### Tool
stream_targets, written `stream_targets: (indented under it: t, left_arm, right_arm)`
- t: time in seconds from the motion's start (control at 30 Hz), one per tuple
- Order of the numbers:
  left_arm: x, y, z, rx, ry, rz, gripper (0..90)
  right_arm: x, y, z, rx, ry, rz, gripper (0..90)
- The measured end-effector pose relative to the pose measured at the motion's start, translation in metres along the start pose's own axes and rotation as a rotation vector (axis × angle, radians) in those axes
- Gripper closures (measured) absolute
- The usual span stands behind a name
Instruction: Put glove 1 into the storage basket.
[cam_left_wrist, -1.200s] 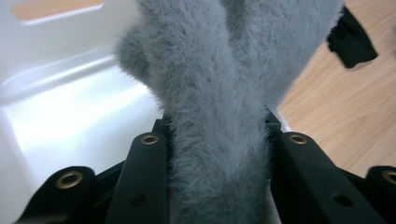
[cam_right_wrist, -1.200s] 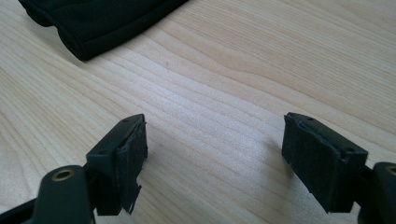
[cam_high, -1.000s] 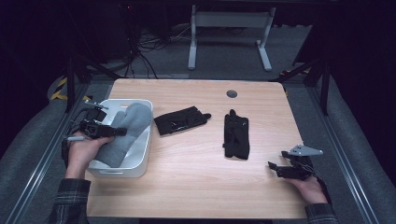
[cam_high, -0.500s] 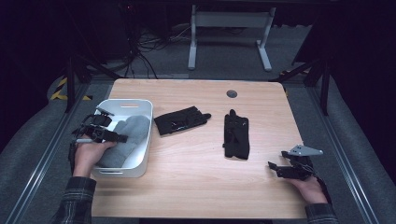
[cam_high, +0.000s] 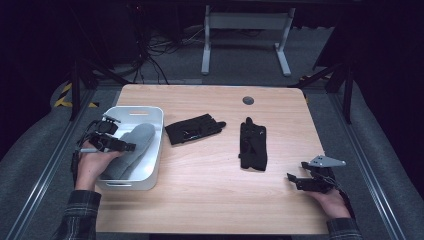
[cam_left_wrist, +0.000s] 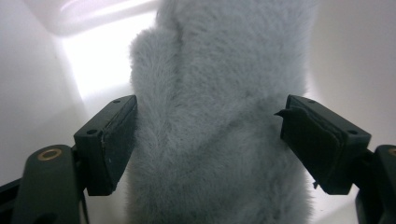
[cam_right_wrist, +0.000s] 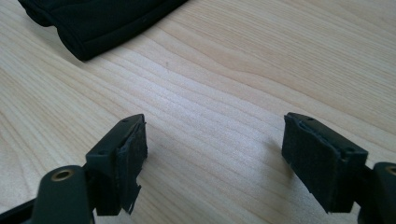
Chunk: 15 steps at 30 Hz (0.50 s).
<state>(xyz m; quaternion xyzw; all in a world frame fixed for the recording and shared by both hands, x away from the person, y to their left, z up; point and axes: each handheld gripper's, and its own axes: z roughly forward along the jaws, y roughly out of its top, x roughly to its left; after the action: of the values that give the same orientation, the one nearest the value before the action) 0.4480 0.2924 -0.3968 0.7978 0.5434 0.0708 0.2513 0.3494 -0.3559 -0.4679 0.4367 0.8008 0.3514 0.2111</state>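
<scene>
The left gripper sits over the white bin at the table's left edge. Its jaws have just been opening and now stand apart on either side of the grey mitten lying in the bin. The right gripper rests open above bare wood, near 1 black glove; another black glove lies beside the bin.

Light wood table carried a white bin at its left edge — the grey furry mitten lay inside it. Two black gloves sat directly on the wood — one just right of the bin, one near centre.
</scene>
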Motion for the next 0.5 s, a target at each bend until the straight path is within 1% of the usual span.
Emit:
stream_targets:
  t: [0.03, 0.13, 0.23, 0.3, 0.4, 0.5]
  left_arm:
    - [-0.002, 0.0, -0.002, -0.011, 0.003, 0.007, 19.6]
    - [-0.008, 0.001, -0.01, -0.048, -0.016, 0.025, 18.6]
    - [-0.016, 0.003, -0.016, -0.091, -0.061, 0.04, 18.6]
    - [-0.023, 0.004, -0.018, -0.105, -0.08, 0.063, 18.6]
    - [-0.032, 0.005, -0.021, -0.127, -0.103, 0.084, 18.5]
    - [-0.044, 0.008, -0.026, -0.153, -0.137, 0.111, 18.1]
  right_arm:
    - [0.0, 0.0, 0.0, 0.002, -0.001, -0.001, 22.7]
    - [0.0, 0.0, 0.0, 0.001, 0.0, -0.001, 22.6]
    - [0.0, 0.0, 0.0, 0.001, 0.0, 0.0, 22.7]
    - [0.0, 0.0, 0.0, 0.001, 0.0, -0.001, 22.6]
    - [0.0, 0.0, 0.0, 0.001, 0.0, 0.0, 22.6]
    - [0.0, 0.0, 0.0, 0.0, 0.0, 0.0, 22.6]
